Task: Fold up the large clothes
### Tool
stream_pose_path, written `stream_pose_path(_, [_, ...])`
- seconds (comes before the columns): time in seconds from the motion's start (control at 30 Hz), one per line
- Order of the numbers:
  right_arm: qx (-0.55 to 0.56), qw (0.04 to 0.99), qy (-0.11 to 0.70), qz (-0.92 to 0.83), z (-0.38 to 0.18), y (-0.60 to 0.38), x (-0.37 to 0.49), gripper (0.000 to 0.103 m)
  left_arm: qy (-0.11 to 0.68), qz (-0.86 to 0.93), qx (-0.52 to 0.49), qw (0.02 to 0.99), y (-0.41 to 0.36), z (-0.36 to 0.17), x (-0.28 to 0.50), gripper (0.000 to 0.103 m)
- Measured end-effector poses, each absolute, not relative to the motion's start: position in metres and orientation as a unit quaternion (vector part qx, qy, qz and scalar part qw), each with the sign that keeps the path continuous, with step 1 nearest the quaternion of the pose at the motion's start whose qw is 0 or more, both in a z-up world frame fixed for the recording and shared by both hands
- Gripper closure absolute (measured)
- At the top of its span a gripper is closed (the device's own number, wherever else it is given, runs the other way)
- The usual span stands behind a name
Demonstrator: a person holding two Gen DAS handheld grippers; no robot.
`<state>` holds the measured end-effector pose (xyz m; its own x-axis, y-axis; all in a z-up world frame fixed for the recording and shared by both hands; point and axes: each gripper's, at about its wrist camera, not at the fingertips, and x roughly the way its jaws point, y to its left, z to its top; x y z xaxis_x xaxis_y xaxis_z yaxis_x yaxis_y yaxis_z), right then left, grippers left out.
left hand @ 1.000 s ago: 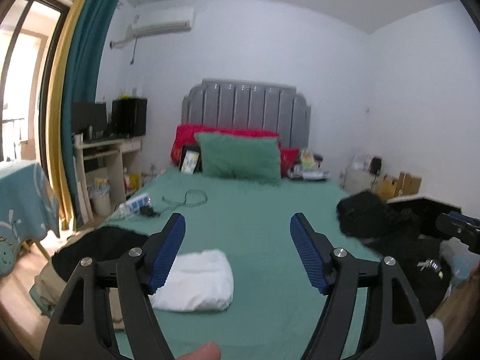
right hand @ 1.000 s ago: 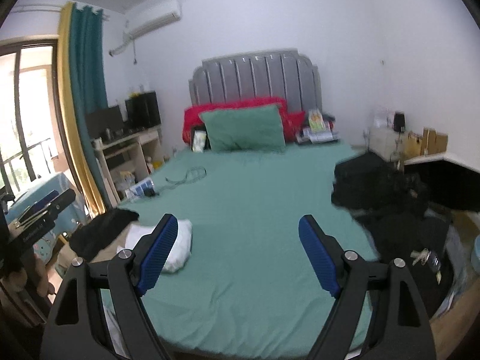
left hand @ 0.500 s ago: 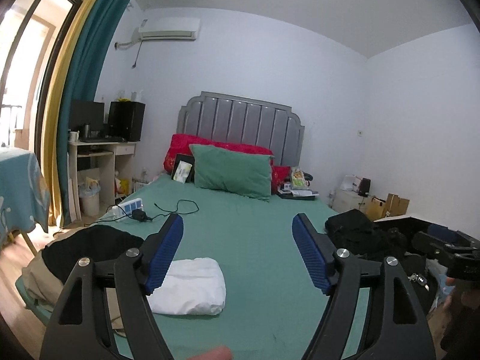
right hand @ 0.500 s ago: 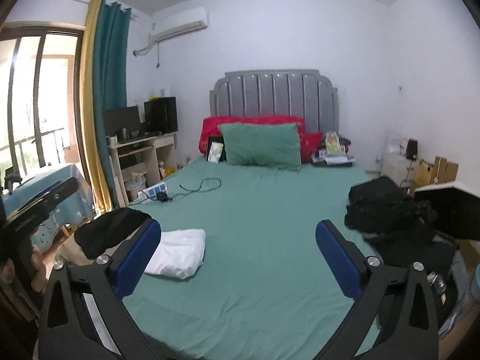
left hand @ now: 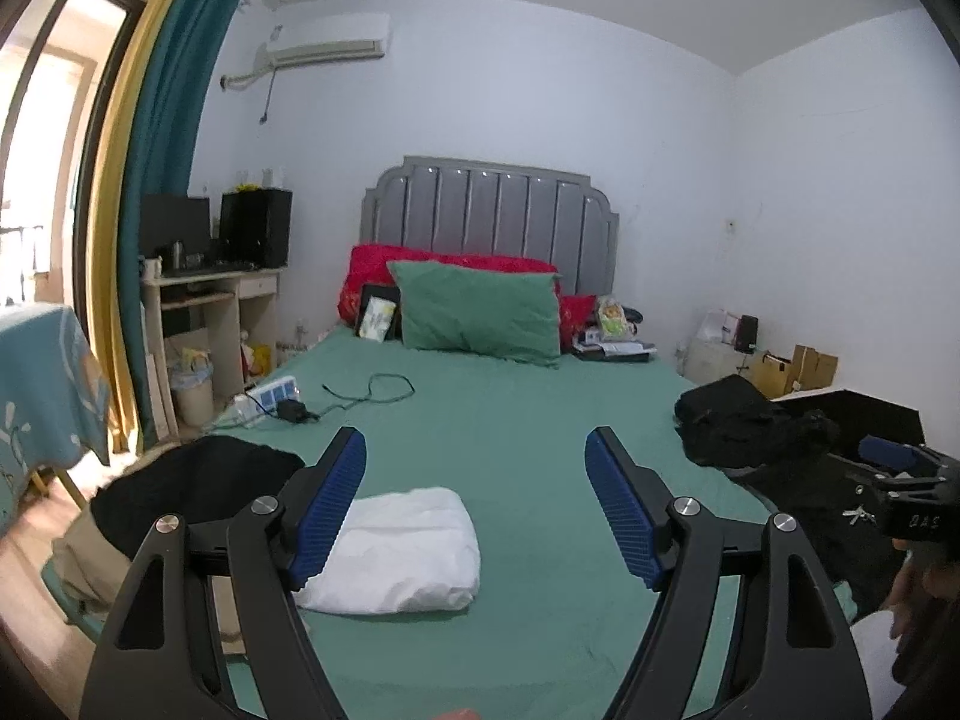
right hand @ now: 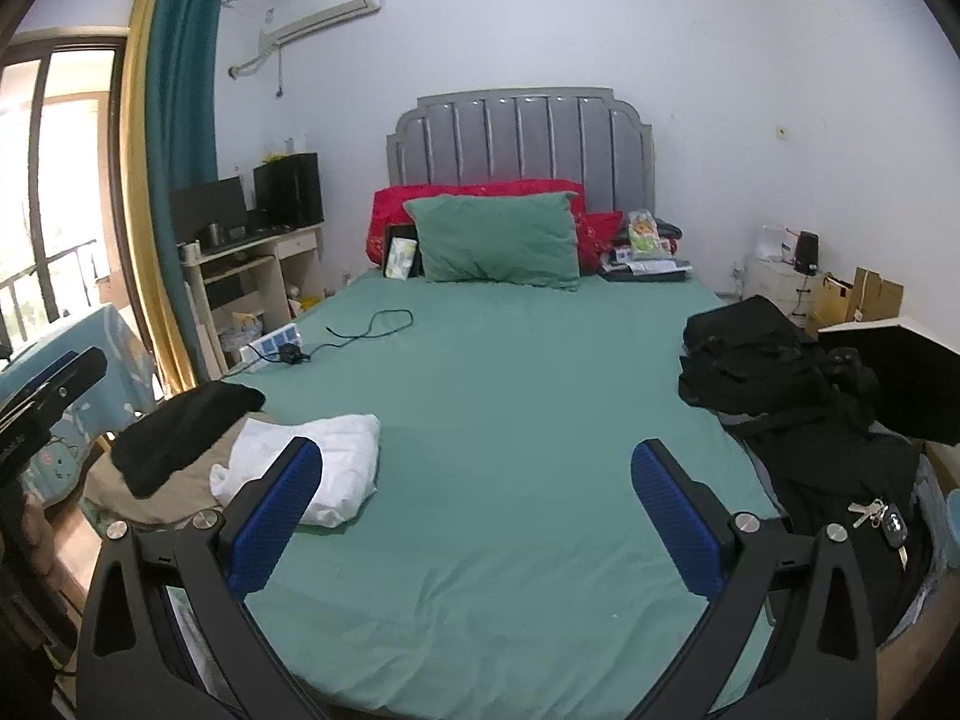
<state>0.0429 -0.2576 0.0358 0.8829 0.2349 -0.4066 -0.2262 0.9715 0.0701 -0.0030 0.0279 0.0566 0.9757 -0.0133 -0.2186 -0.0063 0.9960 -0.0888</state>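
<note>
A folded white garment (left hand: pixel 396 552) (right hand: pixel 318 474) lies on the green bed sheet (left hand: pixel 528 420) (right hand: pixel 510 396) near its front left corner. Beside it, at the corner, a black garment (left hand: pixel 192 486) (right hand: pixel 180 432) lies on a beige one (right hand: pixel 150 492). A heap of black clothes (left hand: pixel 750 426) (right hand: pixel 774 372) sits on the bed's right edge. My left gripper (left hand: pixel 474 504) hangs open above the front of the bed, its left pad in front of the white garment. My right gripper (right hand: pixel 477 516) is wide open over bare sheet, holding nothing.
A green pillow (right hand: pixel 498 240) and red pillows lean on the grey headboard. A power strip and black cable (right hand: pixel 336 336) lie on the bed's left side. A desk (right hand: pixel 252 264) stands left, boxes (right hand: pixel 864 294) right. Keys (right hand: pixel 876 516) rest on dark cloth at the right.
The right gripper's jaws spread wider. Both views shifted: the headboard and wall sit higher in the early frames' sweep, and the white garment now sits closer to the left jaw of each gripper.
</note>
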Motion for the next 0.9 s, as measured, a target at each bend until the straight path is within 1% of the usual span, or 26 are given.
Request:
stream_pose_path(0.37, [0.010,0.968,0.226,0.106,0.024,-0.265,0.054,0.001,0.140,-0.004,-0.049,0.989,0.020,0.041,0.016,0.024])
stream_pose_path(0.9, [0.030,0.967,0.237,0.092,0.020,-0.280,0.058,0.001,0.153,-0.005,-0.044,0.987,0.011,0.036,0.021,0.024])
